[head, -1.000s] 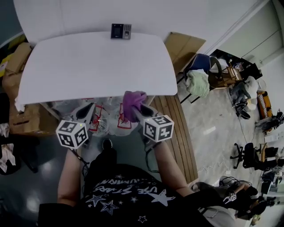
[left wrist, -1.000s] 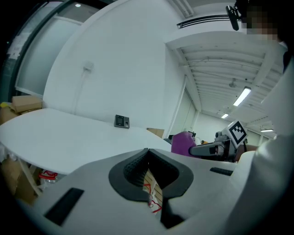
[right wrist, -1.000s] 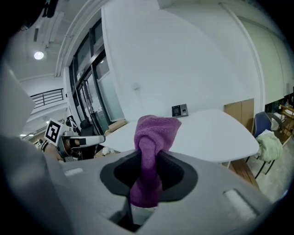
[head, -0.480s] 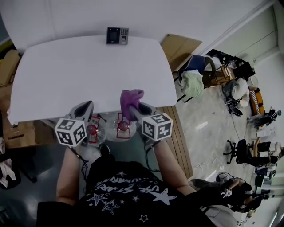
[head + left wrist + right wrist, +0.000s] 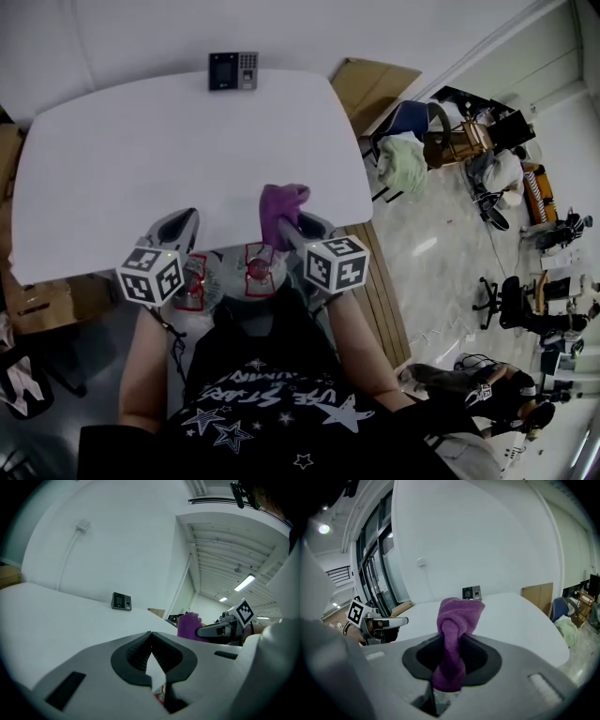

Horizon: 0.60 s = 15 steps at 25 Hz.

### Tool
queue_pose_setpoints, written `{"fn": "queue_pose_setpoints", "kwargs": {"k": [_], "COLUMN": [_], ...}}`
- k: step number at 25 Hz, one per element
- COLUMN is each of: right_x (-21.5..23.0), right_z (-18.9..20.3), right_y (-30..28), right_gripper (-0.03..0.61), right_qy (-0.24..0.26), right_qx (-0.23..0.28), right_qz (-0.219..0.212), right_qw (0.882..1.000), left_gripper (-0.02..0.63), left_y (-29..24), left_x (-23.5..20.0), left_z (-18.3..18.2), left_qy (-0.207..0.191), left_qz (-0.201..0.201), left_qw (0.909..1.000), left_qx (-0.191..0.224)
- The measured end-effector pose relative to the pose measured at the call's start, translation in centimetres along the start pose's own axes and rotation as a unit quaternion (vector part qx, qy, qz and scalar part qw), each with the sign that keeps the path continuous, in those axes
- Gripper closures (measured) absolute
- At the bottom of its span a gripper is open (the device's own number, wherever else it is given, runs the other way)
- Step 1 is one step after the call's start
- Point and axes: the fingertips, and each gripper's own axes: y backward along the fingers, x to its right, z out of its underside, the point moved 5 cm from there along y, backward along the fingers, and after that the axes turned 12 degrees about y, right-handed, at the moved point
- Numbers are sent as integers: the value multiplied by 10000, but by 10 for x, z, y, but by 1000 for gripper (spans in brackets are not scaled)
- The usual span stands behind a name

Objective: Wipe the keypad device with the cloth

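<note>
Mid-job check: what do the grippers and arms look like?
The left gripper and right gripper have pale grey shells and black ribbed pads. Each carries a white cube with black square markers. The forearms are bare; the top is black with white stars.

A white desk [image 5: 187, 159] with rounded corners and a plain matte top spreads ahead of both pairs of jaws. Its near edge lies just below the jaw tips of the left gripper [image 5: 180, 223] and the right gripper [image 5: 298, 225]. Its far edge runs along a white wall.

One thing lies directly on the desk: a small dark keypad device [image 5: 232, 70]. It sits at the far edge by the wall, well apart from both pairs of jaws. Its face shows a dark screen on the left and a grid of keys on the right.

In the left gripper view the device [image 5: 121, 601] sits far ahead, slightly left of the jaws' line. In the right gripper view it [image 5: 472, 593] sits far ahead, slightly right.
</note>
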Motion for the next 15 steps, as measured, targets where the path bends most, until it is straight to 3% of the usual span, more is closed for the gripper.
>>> {"fn": "queue_pose_setpoints", "kwargs": {"k": [6, 15], "right_x": [36, 114], "right_z": [-18, -62], "right_y": [-24, -89], "right_gripper": [483, 483], "right_qy": [70, 348], "right_qx": [103, 175], "right_qz": [-196, -990], "right_qw": [9997, 9943], "left_gripper": [607, 607], "left_y": [-22, -79], "left_x": [0, 3], "left_z": [-17, -46], "left_qy": [-24, 116], "left_qz": [-268, -1029], "left_qw": [9995, 9937], "left_qx": [158, 436]}}
